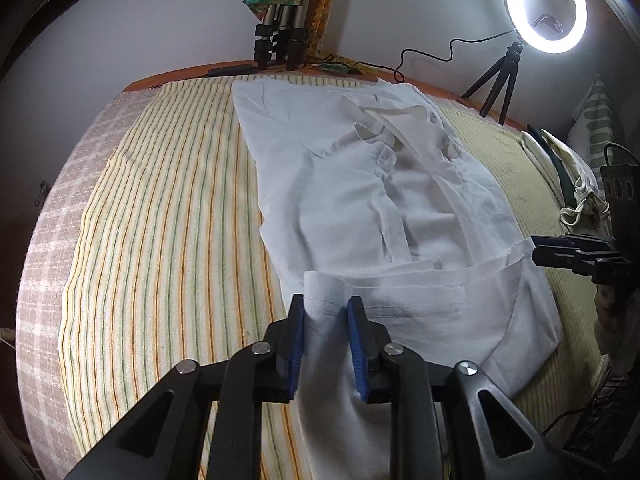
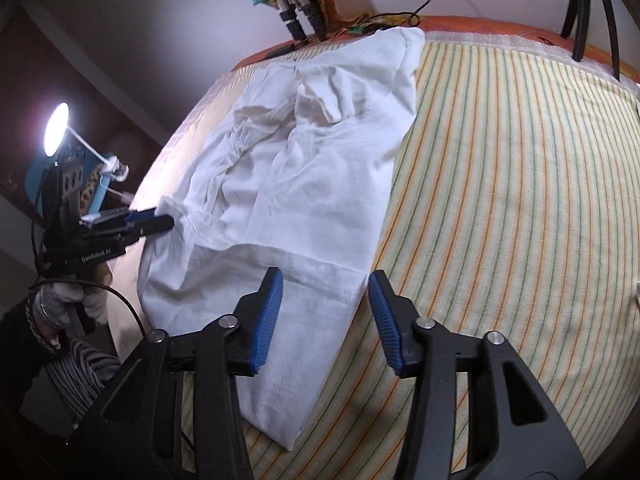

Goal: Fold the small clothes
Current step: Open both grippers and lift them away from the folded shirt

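Observation:
A small white garment point(image 1: 360, 200) lies on the striped bedsheet point(image 1: 168, 220), its near hem folded back over itself. My left gripper point(image 1: 326, 308) has its blue-padded jaws a little apart with the folded hem corner between them. My right gripper point(image 2: 326, 284) is open over the garment point(image 2: 304, 168) at its near hem corner, holding nothing. The right gripper also shows in the left wrist view point(image 1: 536, 250) at the garment's right edge. The left gripper shows in the right wrist view point(image 2: 168, 218) at the garment's left edge, with cloth at its tips.
A lit ring light on a small tripod point(image 1: 544, 4) stands at the bed's far right. Tripod legs point(image 1: 276, 36) and colourful cloth stand at the wall. Pillows and cloth items point(image 1: 576, 168) lie at the right. Striped sheet point(image 2: 520, 200) extends right of the garment.

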